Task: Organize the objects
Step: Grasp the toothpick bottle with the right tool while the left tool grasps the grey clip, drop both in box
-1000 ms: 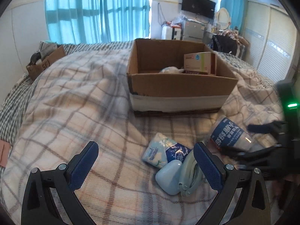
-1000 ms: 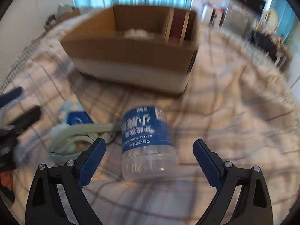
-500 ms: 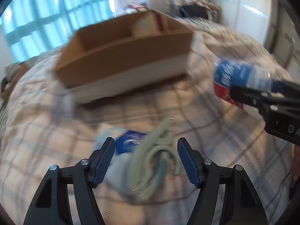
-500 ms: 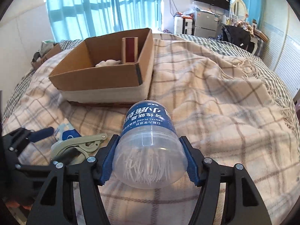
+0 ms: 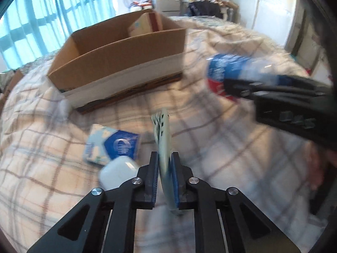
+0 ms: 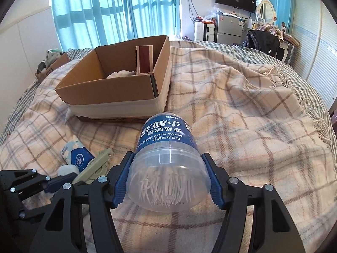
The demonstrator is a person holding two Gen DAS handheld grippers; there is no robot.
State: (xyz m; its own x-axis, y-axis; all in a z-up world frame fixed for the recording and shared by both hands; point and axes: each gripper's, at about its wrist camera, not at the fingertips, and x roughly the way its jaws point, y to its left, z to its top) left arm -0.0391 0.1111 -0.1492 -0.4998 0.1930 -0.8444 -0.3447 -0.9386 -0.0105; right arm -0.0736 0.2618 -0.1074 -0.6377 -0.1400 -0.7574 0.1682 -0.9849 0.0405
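Right gripper (image 6: 166,181) clamps the dental floss jar (image 6: 167,158) between both fingers, above the blanket (image 6: 242,116). Left gripper (image 5: 164,175) is closed on the green clip (image 5: 163,139).

Both cameras ride low over the bed (image 6: 242,109), looking forward along their tongs. The left view sits close, aimed up-bed at the cardboard box (image 5: 118,63); the right view, just beside it, faces the same box (image 6: 118,103) and the curtains (image 6: 109,10).

Black skeletal gripper (image 6: 168,181) frames, blue ribbed pads (image 6: 121,179), silver screws (image 6: 233,180).
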